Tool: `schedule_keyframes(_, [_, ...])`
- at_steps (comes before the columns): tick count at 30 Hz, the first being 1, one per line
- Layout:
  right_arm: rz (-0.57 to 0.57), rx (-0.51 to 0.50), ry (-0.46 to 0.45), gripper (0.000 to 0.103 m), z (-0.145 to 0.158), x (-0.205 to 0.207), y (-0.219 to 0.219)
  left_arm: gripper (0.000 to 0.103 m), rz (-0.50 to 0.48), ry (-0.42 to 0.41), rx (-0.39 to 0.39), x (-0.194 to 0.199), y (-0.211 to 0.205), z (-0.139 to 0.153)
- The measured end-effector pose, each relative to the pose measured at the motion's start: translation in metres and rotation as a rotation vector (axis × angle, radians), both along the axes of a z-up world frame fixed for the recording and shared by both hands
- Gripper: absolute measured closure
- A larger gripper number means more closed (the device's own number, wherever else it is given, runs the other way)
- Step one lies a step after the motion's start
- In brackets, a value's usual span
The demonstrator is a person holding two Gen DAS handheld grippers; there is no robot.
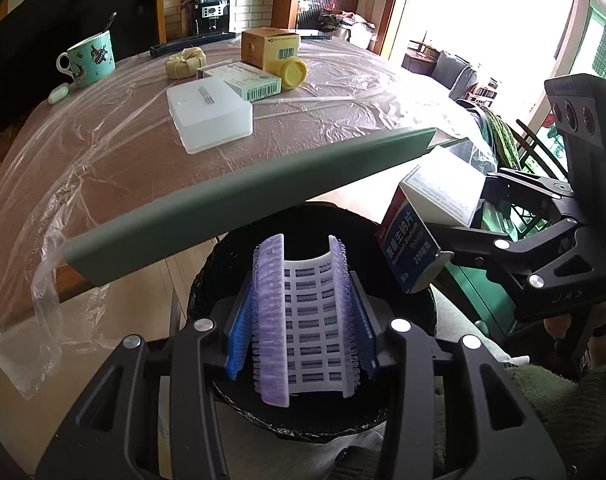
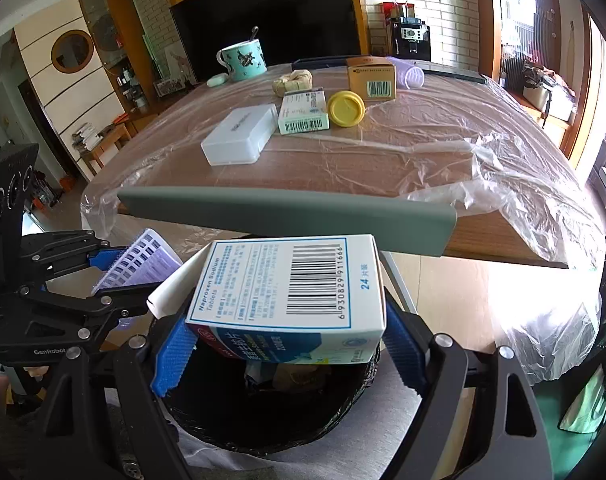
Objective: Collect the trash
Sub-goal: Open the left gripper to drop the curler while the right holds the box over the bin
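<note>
My left gripper is shut on a purple hair roller and holds it over the black-lined trash bin. My right gripper is shut on a white and blue Naproxen tablet box, also over the bin, which holds some trash. In the left wrist view the right gripper with the box is at the right. In the right wrist view the left gripper with the roller is at the left.
A grey chair back stands between the bin and the plastic-covered table. On the table are a white plastic case, a green-white box, a yellow lid, a brown box, a wrapped bundle, a teal mug and another purple roller.
</note>
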State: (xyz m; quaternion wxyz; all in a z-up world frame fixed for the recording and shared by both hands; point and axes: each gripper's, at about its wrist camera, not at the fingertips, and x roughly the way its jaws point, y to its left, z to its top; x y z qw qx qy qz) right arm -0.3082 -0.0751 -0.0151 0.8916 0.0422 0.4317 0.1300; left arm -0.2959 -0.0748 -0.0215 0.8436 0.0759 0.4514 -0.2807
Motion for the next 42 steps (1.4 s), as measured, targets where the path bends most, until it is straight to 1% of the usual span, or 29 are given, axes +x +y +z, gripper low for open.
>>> schedule_keyframes(19, [-0.003, -0.021, 0.078, 0.021, -0.038, 0.009, 0.009, 0.058, 0.013, 0.043, 0.069, 0.009, -0.002, -0.034])
schedule_keyframes(28, [-0.015, -0.043, 0.097, 0.021, -0.049, 0.015, 0.012, 0.058, 0.014, 0.060, 0.096, 0.013, -0.006, -0.038])
schedule_keyframes(42, [-0.018, -0.079, 0.101, 0.021, -0.056, 0.024, 0.018, 0.058, 0.016, 0.076, 0.120, 0.016, -0.010, -0.044])
